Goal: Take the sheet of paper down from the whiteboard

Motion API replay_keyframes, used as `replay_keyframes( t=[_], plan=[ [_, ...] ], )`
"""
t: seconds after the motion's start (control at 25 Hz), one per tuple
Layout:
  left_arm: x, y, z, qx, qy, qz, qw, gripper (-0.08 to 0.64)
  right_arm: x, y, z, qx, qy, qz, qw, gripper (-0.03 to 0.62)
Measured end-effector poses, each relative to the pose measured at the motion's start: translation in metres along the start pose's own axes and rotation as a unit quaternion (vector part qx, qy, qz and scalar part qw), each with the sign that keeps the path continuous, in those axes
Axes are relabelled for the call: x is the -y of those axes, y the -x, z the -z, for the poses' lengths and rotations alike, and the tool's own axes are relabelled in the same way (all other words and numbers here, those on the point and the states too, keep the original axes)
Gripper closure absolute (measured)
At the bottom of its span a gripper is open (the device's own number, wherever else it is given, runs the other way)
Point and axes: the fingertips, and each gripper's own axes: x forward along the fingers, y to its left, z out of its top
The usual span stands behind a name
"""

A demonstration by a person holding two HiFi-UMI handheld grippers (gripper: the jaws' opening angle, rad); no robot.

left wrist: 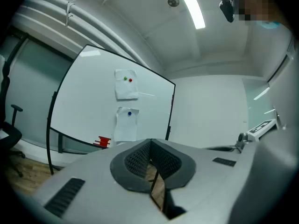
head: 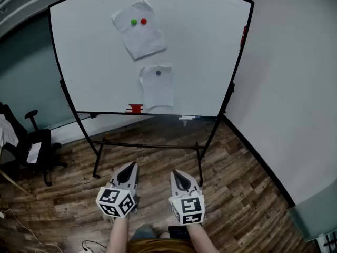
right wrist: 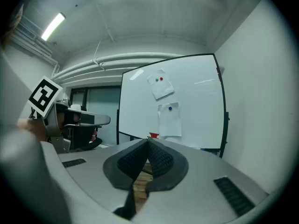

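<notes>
Held low at the bottom of the head view, closest to the lens: left tool (head: 128, 172) and right tool (head: 180, 181), side by side over the wooden floor (head: 247, 194), noses aimed up-frame at the whiteboard (head: 89, 51). Stood well apart from it. Found upper sheet (head: 139, 33) pinned crooked at top centre by green magnet (head: 134, 21) and red magnet (head: 144, 21). Found lower sheet (head: 157, 88) just below, under one dark magnet (head: 158, 73). Could not pick out the intended one.

Looked along the left tool (left wrist: 150, 143) in the left gripper view: closed, pad tips together, nothing between. Showed both sheets far off, left of centre in the frame, on the board.

Looked along the right tool (right wrist: 148, 143) in the right gripper view: likewise closed and empty, both sheets right of centre on the board.

Judged the task not begun: nothing taken down, with approach, magnet removal and grasp of the paper all left to do.
</notes>
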Motion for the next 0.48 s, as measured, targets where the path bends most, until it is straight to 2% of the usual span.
replay_keyframes(
  t=[0.32,0.48],
  plan=[
    [0.0037,0.0009,-0.0038,0.008,0.005,-0.002,1.0000,0.535,-0.0019,0.0046,-0.0027,-0.006,0.012,-0.001,1.000,0.580],
    [0.0080,0.0023,-0.0061,0.015,0.005,0.001,0.9999,0.535,0.0071,0.0097,-0.0090,0.016,-0.012,0.015,1.000,0.580]
  ],
)
